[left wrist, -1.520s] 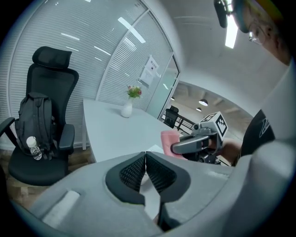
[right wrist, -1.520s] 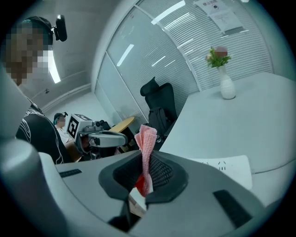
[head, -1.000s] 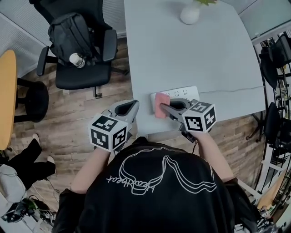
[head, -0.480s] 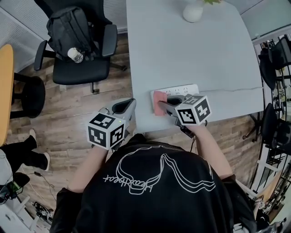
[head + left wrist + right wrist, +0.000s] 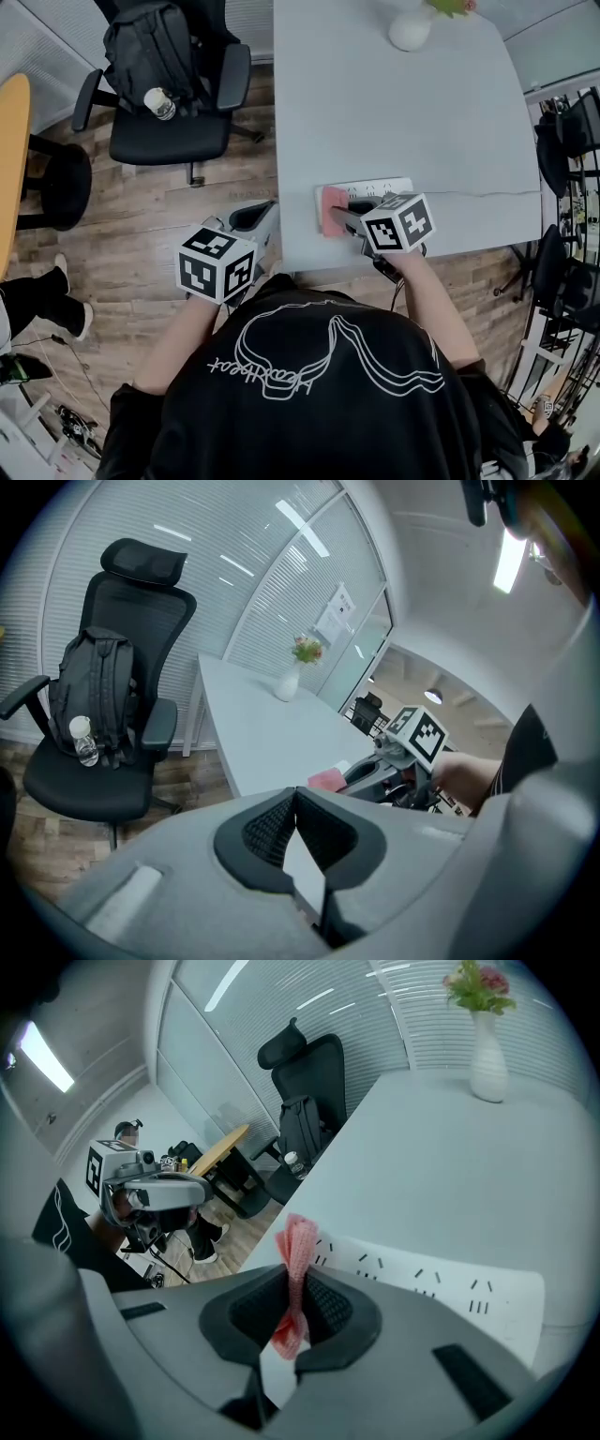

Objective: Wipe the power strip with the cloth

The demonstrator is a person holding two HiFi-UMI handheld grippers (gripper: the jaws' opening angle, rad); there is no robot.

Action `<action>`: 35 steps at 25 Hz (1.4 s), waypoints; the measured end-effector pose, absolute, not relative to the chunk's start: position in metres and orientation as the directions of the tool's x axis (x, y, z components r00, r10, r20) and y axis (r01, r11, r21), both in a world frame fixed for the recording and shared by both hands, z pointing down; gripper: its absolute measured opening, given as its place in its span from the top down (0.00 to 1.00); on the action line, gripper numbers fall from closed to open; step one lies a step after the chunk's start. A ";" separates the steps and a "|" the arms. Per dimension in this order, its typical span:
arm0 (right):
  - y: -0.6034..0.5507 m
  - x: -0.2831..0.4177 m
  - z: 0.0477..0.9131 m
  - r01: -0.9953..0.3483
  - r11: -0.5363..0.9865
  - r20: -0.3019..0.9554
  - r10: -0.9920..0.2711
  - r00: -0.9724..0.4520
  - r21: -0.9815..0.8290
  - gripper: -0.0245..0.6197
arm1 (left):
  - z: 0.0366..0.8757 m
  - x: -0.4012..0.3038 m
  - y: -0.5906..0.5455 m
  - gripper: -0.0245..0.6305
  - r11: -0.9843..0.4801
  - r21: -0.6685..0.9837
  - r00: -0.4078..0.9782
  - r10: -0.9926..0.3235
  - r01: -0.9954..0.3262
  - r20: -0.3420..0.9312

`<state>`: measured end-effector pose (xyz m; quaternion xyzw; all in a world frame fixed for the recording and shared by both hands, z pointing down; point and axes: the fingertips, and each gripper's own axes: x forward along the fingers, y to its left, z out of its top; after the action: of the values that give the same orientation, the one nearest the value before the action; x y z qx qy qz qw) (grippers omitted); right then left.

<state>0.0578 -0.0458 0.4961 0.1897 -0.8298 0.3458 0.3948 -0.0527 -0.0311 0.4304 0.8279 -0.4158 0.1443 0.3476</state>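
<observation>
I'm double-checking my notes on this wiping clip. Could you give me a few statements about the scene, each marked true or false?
1. The right gripper is shut on a pink cloth. True.
2. The cloth is at the end of the white power strip nearer the black office chair. True.
3. The left gripper presses down on the power strip. False: it is off the table's edge, over the wooden floor, with its jaws together on nothing.
4. The white vase stands right beside the power strip. False: it stands at the far end of the pale grey table, well apart from the strip.
</observation>
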 end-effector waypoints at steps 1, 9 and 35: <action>-0.046 0.057 0.497 -0.587 0.687 0.786 -0.037 -0.618 -0.429 0.90 | 0.431 -0.054 -0.031 0.94 -0.413 0.455 0.612 -0.587 -0.789 0.530; -0.051 0.067 0.501 -0.599 0.665 0.782 -0.035 -0.622 -0.447 0.90 | 0.439 -0.049 -0.034 0.94 -0.423 0.450 0.618 -0.570 -0.786 0.542; -0.087 0.163 0.507 -0.747 0.497 0.807 -0.144 -0.573 -0.442 0.90 | 0.445 -0.024 -0.066 0.94 -0.482 0.451 0.659 -0.518 -0.751 0.545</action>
<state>0.1635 -0.0868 0.5071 0.2836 -0.7846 0.4133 0.3648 -0.0238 -0.0658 0.4453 0.8437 -0.3760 0.1701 0.3432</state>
